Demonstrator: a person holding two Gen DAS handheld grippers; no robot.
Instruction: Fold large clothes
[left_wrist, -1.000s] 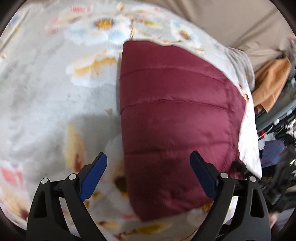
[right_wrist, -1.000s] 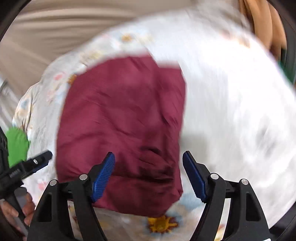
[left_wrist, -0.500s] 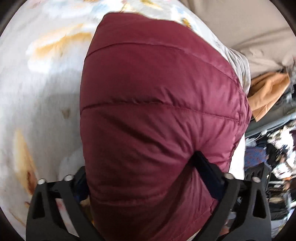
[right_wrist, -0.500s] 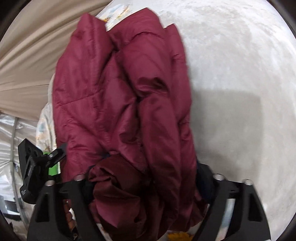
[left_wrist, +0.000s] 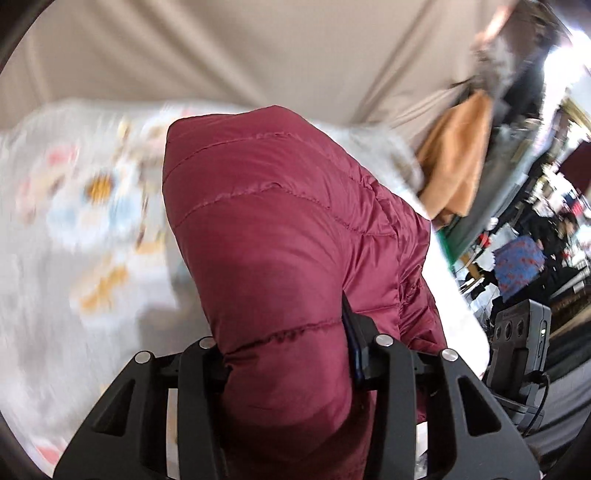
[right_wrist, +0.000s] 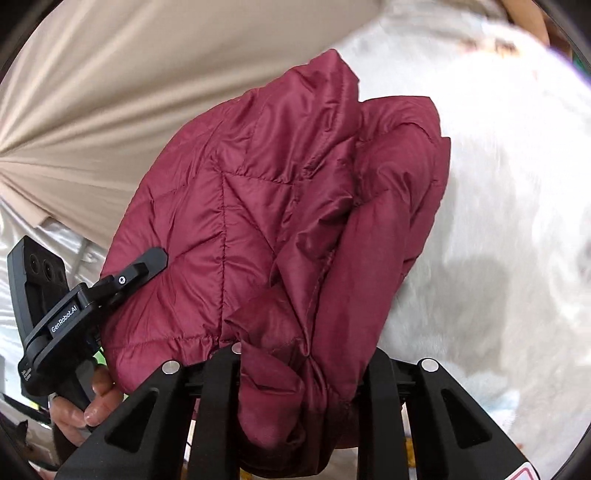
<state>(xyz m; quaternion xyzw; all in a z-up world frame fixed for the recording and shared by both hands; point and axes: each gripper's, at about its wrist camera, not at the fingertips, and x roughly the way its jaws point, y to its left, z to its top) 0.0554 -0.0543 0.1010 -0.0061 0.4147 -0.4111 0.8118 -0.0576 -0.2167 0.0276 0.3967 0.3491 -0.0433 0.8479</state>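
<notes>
A folded maroon quilted puffer jacket (left_wrist: 280, 236) is lifted off the bed, held from both sides. My left gripper (left_wrist: 284, 350) is shut on one edge of it; the jacket bulges over the jaws and hides the pads. My right gripper (right_wrist: 303, 373) is shut on the bunched opposite edge of the jacket (right_wrist: 295, 206). The left gripper also shows at the left of the right wrist view (right_wrist: 122, 280), clamped on the jacket. The right gripper's body shows at the right of the left wrist view (left_wrist: 517, 354).
A white blanket with a flower print (left_wrist: 74, 229) covers the bed below; it also shows in the right wrist view (right_wrist: 509, 206). A beige curtain (left_wrist: 258, 51) hangs behind. An orange garment (left_wrist: 458, 155) and cluttered clothing (left_wrist: 524, 258) lie at the right.
Both grippers have closed on the jacket's sides and lifted it off the blanket; it now hangs bunched between them, higher, with the curtain in view.
</notes>
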